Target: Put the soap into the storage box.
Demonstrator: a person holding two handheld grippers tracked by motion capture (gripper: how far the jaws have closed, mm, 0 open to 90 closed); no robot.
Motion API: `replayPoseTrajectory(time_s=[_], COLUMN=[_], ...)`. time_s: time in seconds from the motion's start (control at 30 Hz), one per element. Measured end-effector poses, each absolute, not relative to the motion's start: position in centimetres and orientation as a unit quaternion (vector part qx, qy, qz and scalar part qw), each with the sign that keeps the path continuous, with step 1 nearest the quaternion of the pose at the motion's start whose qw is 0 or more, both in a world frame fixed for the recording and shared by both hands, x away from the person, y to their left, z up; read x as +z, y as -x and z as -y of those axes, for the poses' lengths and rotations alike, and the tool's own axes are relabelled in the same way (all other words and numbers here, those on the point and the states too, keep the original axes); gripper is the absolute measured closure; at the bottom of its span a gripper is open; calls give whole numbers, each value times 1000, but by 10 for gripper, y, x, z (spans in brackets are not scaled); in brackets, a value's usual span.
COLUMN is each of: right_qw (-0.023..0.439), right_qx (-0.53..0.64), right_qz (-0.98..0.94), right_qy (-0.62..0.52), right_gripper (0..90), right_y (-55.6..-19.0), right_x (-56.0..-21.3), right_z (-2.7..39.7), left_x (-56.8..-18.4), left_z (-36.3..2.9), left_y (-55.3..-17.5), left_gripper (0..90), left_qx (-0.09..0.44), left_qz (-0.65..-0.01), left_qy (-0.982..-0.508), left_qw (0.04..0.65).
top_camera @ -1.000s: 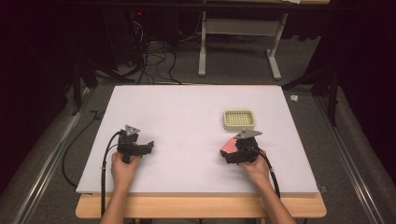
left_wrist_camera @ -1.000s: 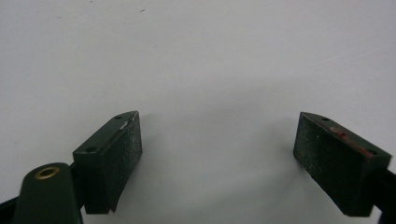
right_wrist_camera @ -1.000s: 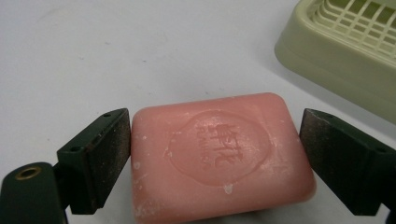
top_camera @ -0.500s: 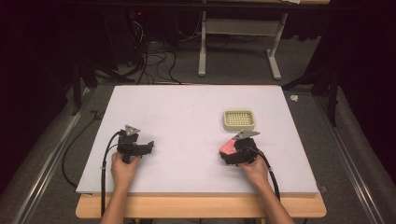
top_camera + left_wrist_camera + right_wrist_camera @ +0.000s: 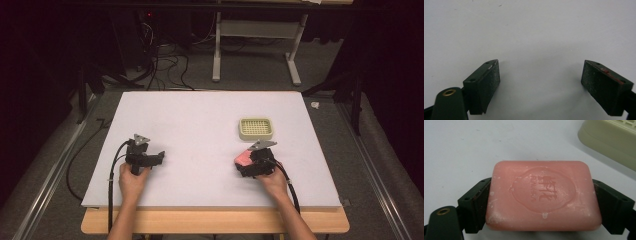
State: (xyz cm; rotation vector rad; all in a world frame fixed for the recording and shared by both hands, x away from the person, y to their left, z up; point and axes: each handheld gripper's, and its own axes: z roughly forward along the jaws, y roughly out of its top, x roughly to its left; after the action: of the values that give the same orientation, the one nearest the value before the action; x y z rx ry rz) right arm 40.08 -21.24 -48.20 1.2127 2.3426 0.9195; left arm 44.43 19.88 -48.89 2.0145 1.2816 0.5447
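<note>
One pink soap bar (image 5: 543, 196) sits clamped across its short ends in the right tool (image 5: 543, 202), just near the cream slotted soap dish (image 5: 256, 128) on the white tabletop (image 5: 200, 120). It looks hard, fairly light and probably slick, so flat end faces give the surest grip. Left tool (image 5: 541, 80), well left of the dish, hangs spread wide, holding nothing.

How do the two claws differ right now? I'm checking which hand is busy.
The right claw is shut on the pink soap; the left claw is open, with bare table between its jaws. The right claw sits near the soap dish; the left claw sits far from it. Both are black, hand-held and low over the table.
</note>
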Motion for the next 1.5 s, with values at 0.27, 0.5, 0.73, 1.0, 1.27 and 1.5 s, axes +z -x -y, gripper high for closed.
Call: replayPoseTrajectory(time_s=[0.27,0.5,0.73,1.0,1.27,1.5], right_qw=[169,161,165,164,166,166], right_qx=[327,333,338,353,356,362], right_qz=[-823,-818,-817,-810,-807,-801], right_qy=[-433,-441,-437,-439,-440,-446], right_gripper=[136,136,136,136,136,136], right_y=[-401,-400,-398,-394,-389,-386], right_x=[-481,-481,-478,-470,-464,-459], right_z=[212,214,213,217,222,231], left_x=[-489,-489,-489,-489,-489,-489], left_z=[-199,-199,-199,-199,-199,-199], left_y=[-444,-444,-444,-444,-444,-444], left_gripper=[158,158,158,158,158,158], left_qx=[209,209,209,209,209,209], left_qz=[-492,-492,-492,-492,-492,-492], left_qy=[-774,-774,-774,-774,-774,-774], left_qw=[339,339,339,339,339,339])
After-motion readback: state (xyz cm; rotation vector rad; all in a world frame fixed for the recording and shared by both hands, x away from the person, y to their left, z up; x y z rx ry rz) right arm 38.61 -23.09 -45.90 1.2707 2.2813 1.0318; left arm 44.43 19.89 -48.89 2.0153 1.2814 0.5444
